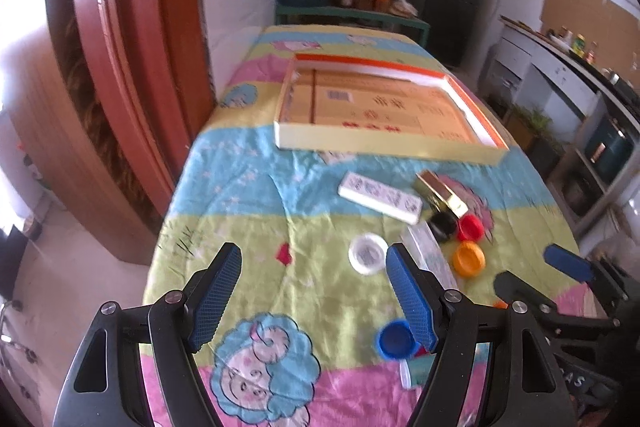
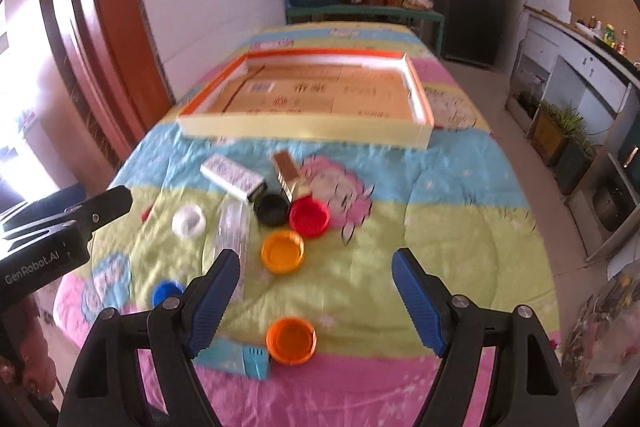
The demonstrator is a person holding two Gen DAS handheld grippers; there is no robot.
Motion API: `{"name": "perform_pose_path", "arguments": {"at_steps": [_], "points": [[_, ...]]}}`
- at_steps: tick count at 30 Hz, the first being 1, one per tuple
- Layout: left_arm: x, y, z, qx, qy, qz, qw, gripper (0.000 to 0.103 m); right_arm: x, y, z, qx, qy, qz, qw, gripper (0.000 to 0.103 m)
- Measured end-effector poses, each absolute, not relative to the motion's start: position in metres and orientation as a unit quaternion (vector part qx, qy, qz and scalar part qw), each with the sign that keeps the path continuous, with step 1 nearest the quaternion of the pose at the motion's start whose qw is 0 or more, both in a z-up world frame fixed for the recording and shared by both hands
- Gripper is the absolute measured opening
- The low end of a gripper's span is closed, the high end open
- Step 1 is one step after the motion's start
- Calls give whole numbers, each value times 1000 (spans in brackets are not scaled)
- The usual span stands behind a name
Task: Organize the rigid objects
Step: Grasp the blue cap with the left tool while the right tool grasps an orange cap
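both the left gripper (image 1: 314, 293) and right gripper (image 2: 316, 297) hang with jaws spread, empty. round plastic caps (image 2: 282, 251) dot the crinkled cloth (image 2: 440, 227). the flat white box (image 1: 379, 197) lies long-axis slanting toward the shallow cardboard tray (image 1: 384, 145).

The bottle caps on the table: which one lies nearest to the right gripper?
The orange cap at the table's near edge, beside the light blue box. It sits between the right gripper fingers in that view; the second orange cap lies farther off, below the red cap.
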State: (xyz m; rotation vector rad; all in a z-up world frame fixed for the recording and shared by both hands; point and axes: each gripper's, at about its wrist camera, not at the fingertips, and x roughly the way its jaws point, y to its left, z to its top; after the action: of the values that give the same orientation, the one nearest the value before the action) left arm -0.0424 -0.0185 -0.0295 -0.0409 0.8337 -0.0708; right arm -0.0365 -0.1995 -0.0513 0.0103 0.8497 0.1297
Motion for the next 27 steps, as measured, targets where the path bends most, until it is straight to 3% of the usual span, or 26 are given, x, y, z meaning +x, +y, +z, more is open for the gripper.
{"name": "perform_pose_path", "arguments": {"at_steps": [18, 22, 27], "points": [[-52, -49, -72, 5, 474, -134, 870, 75, -45, -201, -78, -5, 449, 70, 891, 78], [-49, -51, -81, 17, 489, -135, 862, 66, -45, -201, -81, -6, 455, 76, 887, 77], [-52, -56, -80, 39, 478, -134, 867, 42, -45, -195, -86, -13, 461, 89, 883, 77]]}}
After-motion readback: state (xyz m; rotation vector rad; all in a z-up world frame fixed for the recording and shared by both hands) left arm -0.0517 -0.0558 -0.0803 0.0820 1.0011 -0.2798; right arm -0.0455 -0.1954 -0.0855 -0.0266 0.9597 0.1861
